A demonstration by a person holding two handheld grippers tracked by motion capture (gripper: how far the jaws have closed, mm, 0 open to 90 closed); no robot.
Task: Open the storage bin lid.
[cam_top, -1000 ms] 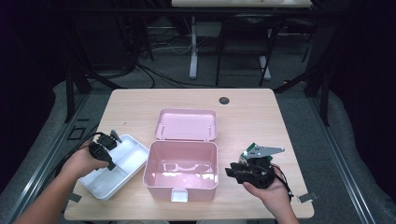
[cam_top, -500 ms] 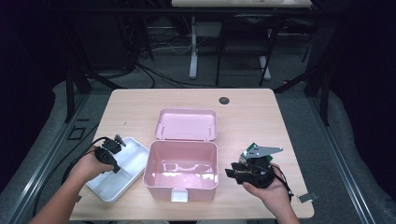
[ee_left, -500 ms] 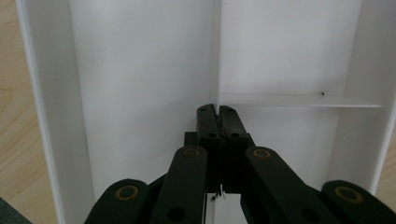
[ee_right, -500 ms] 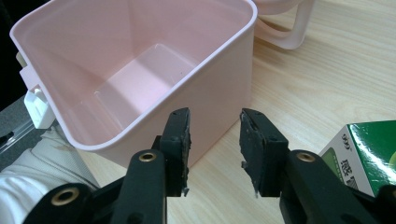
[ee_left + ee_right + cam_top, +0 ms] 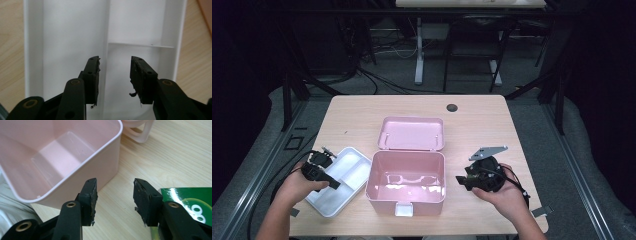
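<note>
An empty pink box (image 5: pixel 406 181) stands mid-table with its lid (image 5: pixel 412 133) folded back. Left of it lies a white divided tray (image 5: pixel 346 170). My left gripper (image 5: pixel 333 184) hovers over the tray (image 5: pixel 72 37). Its jaws have just been opening and are open (image 5: pixel 114 75), with nothing between them and the tray's divider (image 5: pixel 106 32) below. My right gripper (image 5: pixel 460 181) sits right of the box, pointing at its side wall (image 5: pixel 100 170). Its jaws have also been opening and are open (image 5: pixel 115 197) over bare wood.
The pink latch (image 5: pixel 140 132) sticks out from the box's front (image 5: pixel 403 209). A glossy green packet (image 5: pixel 192 202) lies on the table beside my right jaw. A small black disc (image 5: pixel 452 107) sits at the far edge. The far half of the table offers free room.
My left hand has drawn back a little toward the near side over the tray. The right hand, the box and the tray have stayed put.
</note>
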